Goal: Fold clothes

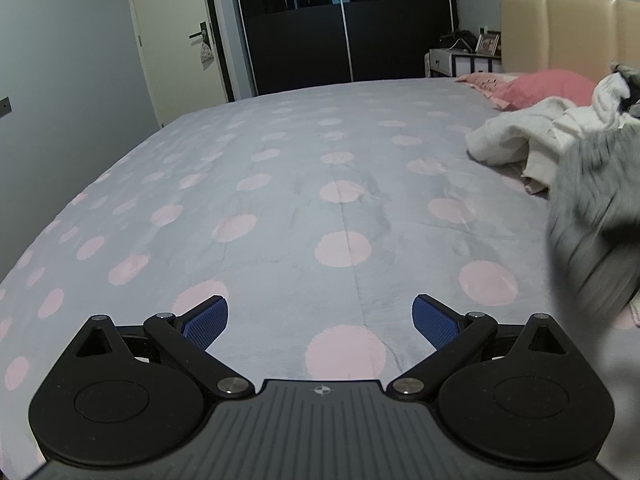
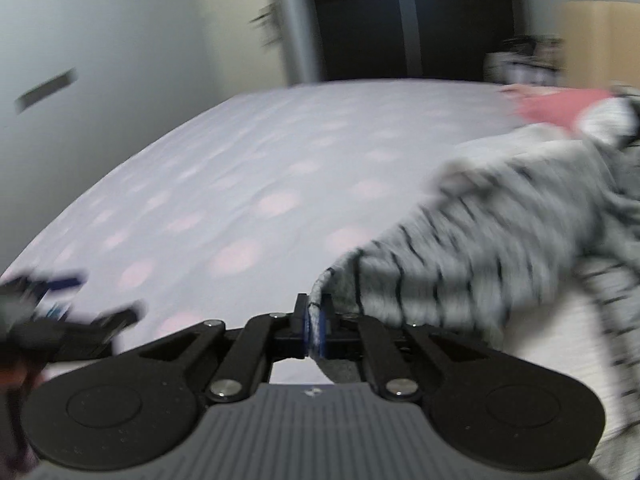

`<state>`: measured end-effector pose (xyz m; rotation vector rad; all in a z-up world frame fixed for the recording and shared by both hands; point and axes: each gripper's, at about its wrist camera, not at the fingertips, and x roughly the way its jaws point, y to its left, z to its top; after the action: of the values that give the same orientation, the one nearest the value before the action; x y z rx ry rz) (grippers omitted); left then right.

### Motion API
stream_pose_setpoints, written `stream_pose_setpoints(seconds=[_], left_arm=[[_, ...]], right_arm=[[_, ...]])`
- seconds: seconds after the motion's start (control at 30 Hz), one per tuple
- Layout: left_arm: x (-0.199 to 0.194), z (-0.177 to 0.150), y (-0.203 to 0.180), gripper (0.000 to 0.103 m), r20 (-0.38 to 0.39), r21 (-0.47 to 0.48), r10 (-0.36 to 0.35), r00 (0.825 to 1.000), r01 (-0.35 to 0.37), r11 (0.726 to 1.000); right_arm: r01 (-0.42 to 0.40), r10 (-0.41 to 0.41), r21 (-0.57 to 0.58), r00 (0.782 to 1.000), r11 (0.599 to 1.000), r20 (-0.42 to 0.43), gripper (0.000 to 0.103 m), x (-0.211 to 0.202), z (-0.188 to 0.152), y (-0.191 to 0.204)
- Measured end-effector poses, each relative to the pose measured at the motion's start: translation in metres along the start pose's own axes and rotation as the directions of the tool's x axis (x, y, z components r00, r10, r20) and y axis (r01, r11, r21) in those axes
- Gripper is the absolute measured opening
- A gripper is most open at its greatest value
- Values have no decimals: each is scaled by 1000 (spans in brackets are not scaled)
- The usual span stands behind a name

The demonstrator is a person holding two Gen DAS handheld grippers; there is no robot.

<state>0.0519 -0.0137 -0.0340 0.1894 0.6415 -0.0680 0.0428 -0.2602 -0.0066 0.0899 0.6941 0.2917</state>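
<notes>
A grey garment with thin black stripes (image 2: 472,240) stretches from the right side of the bed toward my right gripper (image 2: 315,326), which is shut on its edge; cloth shows between the blue pads. The picture is blurred by motion. In the left wrist view the same striped garment (image 1: 592,216) is a blur at the right edge. My left gripper (image 1: 320,326) hovers open over the bedspread (image 1: 280,184), with nothing between its blue pads (image 1: 206,322). It also shows as a dark blur, the left gripper (image 2: 60,304), at the lower left of the right wrist view.
The bed has a grey spread with pink dots. A heap of white clothes (image 1: 532,136) lies at the right, pink pillows (image 1: 544,88) behind it by a beige headboard (image 1: 568,32). A dark wardrobe (image 1: 340,28), a door (image 1: 176,40) and a nightstand (image 1: 460,60) stand beyond the bed.
</notes>
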Motion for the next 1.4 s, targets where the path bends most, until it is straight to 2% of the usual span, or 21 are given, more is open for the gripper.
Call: stream_pose_setpoints(seconds=[0.1, 0.2, 0.3, 0.5, 0.53, 0.6, 0.63, 0.83, 1.0, 1.13, 1.23, 1.4], left_arm=[[-9, -1, 5, 101, 14, 1, -11, 1000, 11, 1000], [-13, -2, 10, 101, 16, -1, -24, 1000, 24, 1000], [-16, -4, 12, 101, 11, -1, -39, 999, 39, 999], [-20, -7, 1, 101, 13, 32, -90, 996, 89, 995], [-20, -8, -2, 101, 16, 38, -99, 995, 98, 994], [-22, -9, -8, 101, 23, 49, -117, 993, 116, 992], [-23, -10, -11, 101, 26, 53, -127, 992, 126, 991], [-25, -12, -34, 101, 34, 85, -196, 980, 193, 977], [-26, -19, -66, 101, 21, 125, -291, 956, 286, 950], [-24, -27, -95, 101, 6, 158, -373, 928, 367, 917], [-19, -35, -115, 101, -10, 189, -382, 924, 377, 907], [-3, -47, -134, 101, -57, 249, -361, 931, 363, 898]], right_arm=[[-91, 86, -62, 993, 994, -83, 6, 11, -17, 40], [-175, 155, -120, 975, 977, -161, 6, 19, -37, 72], [-205, 172, -159, 965, 966, -198, 6, 24, -52, 93], [-140, 107, -167, 975, 976, -194, 11, 18, -61, 91], [-129, 97, -171, 978, 977, -186, 13, 16, -62, 88], [-101, 70, -187, 984, 977, -166, 28, 9, -66, 85], [-86, 55, -195, 986, 977, -156, 39, 4, -68, 83], [22, -45, -188, 991, 982, -124, 44, -23, -77, 56], [199, -210, -128, 974, 972, -84, 50, -47, -82, 16], [284, -284, -10, 957, 959, -62, 55, -61, -85, -21], [301, -299, 48, 953, 952, -54, 56, -64, -87, -36], [324, -320, 112, 946, 939, -51, 61, -67, -90, -55]])
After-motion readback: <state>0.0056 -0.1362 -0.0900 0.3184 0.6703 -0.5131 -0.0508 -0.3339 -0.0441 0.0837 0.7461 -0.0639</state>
